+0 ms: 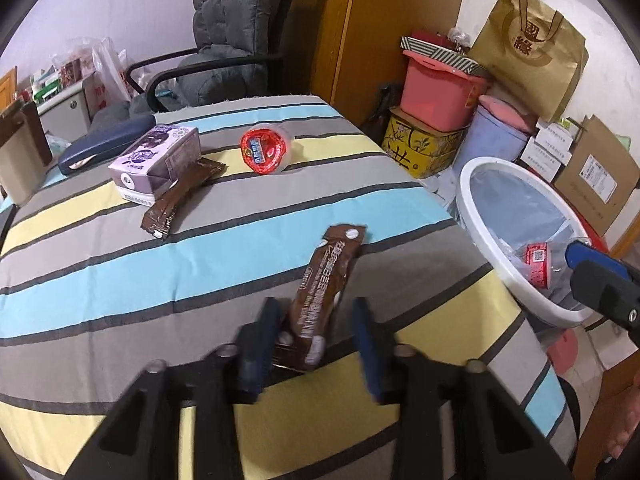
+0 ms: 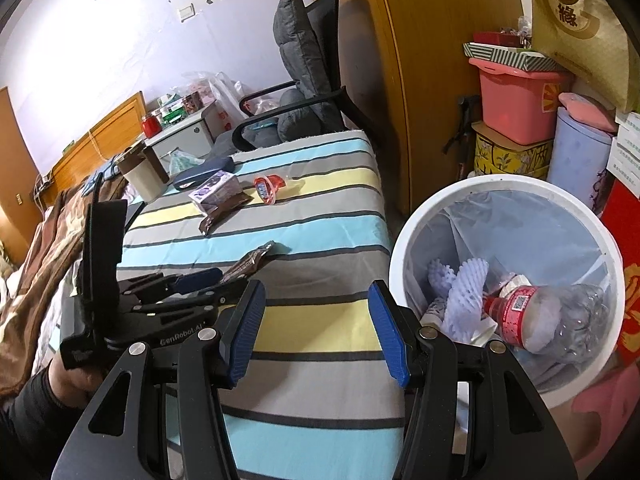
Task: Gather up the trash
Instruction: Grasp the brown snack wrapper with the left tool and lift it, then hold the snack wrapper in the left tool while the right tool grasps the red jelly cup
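On the striped cloth covering the table (image 1: 120,280), your left claw (image 1: 316,336) is sitting low with its 2 blue fingers (image 1: 260,344) spread on either side of a brown snack wrapper (image 1: 324,292). There's visible gap on both sides of the wrapper, so you're straddling it, not pinching it. The picture is a bit blurred around the fingertips, so I can't tell if the left pad is brushing the wrapper's edge.

Further back on the table, a 2nd brown wrapper (image 1: 180,196) is lying partly tucked under a purple carton (image 1: 156,164), and a red-lidded plastic cup (image 1: 266,150) is tipped on its side just beyond them. A dark blue case (image 1: 104,144) is resting near the far left edge, and a gray padded chair (image 1: 236,32) is standing behind the table.

Over on the right, your right claw (image 2: 318,332) is hanging above the table's near edge with its blue pads (image 2: 390,336) wide apart and nothing between them. Just beside it, off the table's right side, the white trash bin (image 2: 404,248) with a clear liner is holding a crushed plastic bottle (image 2: 536,316) with a red label, plus some white foam netting (image 2: 464,296). From that same view you're seeing your left claw (image 2: 200,280) lying low across the cloth, pointing at the wrapper (image 2: 250,262).

Behind the bin, a pink tub (image 1: 440,92) is stacked on a yellow box (image 1: 420,148).
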The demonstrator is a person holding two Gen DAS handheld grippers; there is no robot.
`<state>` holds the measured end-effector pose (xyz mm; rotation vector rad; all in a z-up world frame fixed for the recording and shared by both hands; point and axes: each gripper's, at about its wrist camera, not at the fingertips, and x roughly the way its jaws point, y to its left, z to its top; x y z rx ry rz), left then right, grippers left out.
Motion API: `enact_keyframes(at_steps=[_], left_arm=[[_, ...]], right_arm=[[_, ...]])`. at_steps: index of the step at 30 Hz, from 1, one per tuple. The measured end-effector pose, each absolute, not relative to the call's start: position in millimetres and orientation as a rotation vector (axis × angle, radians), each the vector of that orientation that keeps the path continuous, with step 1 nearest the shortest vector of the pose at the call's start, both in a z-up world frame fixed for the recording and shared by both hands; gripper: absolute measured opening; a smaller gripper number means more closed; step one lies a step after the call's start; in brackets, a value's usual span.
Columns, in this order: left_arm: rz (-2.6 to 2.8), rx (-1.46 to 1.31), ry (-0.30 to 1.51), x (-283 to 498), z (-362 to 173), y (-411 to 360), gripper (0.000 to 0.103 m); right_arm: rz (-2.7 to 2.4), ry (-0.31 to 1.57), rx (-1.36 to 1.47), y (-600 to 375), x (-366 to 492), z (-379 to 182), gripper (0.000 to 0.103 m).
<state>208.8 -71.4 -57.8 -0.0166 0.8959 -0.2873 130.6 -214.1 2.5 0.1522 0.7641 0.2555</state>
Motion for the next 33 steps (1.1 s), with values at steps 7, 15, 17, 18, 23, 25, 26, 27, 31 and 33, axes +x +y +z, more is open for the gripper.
enact_keyframes(at_steps=[7, 15, 17, 18, 23, 25, 26, 27, 31, 33], left_arm=[[-0.281, -0.044, 0.892, 195, -54, -63, 0.021], [-0.219, -0.108, 0.852, 170, -36, -34, 0.021], [-0.2, -0.121, 0.841, 166, -31, -25, 0.021], [-0.188, -0.129, 0.834, 165, -28, -18, 0.021], [-0.15, -0.152, 0.812, 163, -19, 1, 0.021], [-0.136, -0.16, 0.803, 164, -17, 9, 0.021], [-0.124, -0.166, 0.799, 165, -15, 14, 0.021], [-0.118, -0.169, 0.796, 165, -15, 18, 0.021], [-0.096, -0.182, 0.782, 168, -13, 31, 0.021], [-0.086, -0.191, 0.775, 171, -12, 38, 0.021]], right_arm=[[0.272, 0.76, 0.142, -205, 133, 7, 0.056], [0.302, 0.771, 0.133, -192, 145, 12, 0.056], [0.314, 0.776, 0.123, -185, 150, 13, 0.056], [0.319, 0.775, 0.117, -181, 153, 14, 0.056], [0.351, 0.771, 0.095, -165, 170, 21, 0.055], [0.361, 0.764, 0.082, -158, 178, 24, 0.055], [0.363, 0.76, 0.075, -156, 180, 25, 0.055], [0.366, 0.759, 0.071, -153, 185, 25, 0.055], [0.365, 0.772, 0.063, -144, 202, 21, 0.055], [0.366, 0.78, 0.064, -141, 209, 19, 0.055]])
